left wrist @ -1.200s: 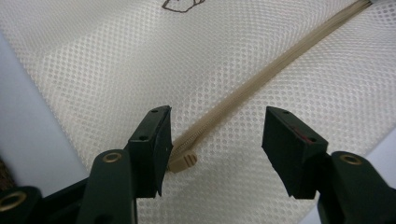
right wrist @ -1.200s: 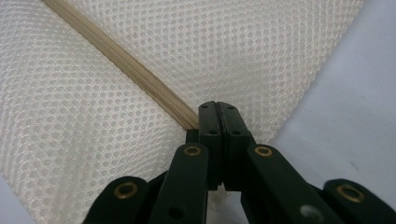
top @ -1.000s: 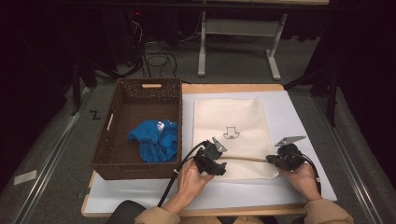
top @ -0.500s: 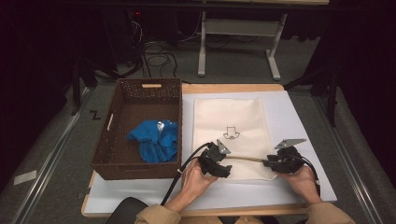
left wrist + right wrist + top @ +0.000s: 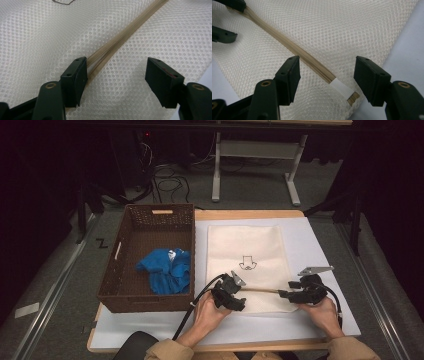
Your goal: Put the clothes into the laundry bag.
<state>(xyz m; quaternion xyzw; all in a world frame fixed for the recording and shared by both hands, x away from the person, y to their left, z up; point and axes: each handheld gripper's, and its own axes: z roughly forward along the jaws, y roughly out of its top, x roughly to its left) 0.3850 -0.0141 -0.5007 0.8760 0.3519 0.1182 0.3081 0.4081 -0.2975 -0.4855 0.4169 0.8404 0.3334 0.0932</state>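
Work in hand: both grippers were at the zipper (image 5: 260, 290) along the near edge of the white mesh bag (image 5: 247, 255), which lay flat on the tabletop (image 5: 320, 245), just right of the basket (image 5: 120, 270).
Progress: by my reading, early. The zipper looked shut along most of its run, its teeth seeming parted only by the left gripper; nothing had gone into the bag.
Left to do: probably opening the zipper and loading the blue cloth (image 5: 167, 270), which lay inside the basket.
Left gripper (image 5: 117, 72): jaws wide, holding nothing, one jaw beside the zipper tape.
Right gripper (image 5: 327, 71): jaws wide, empty, straddling the zipper's end by the white tab (image 5: 340, 87).
Slider: I could not tell where it sat.
Count: one mesh bag, one zipper, one basket, one blue cloth, two grippers.
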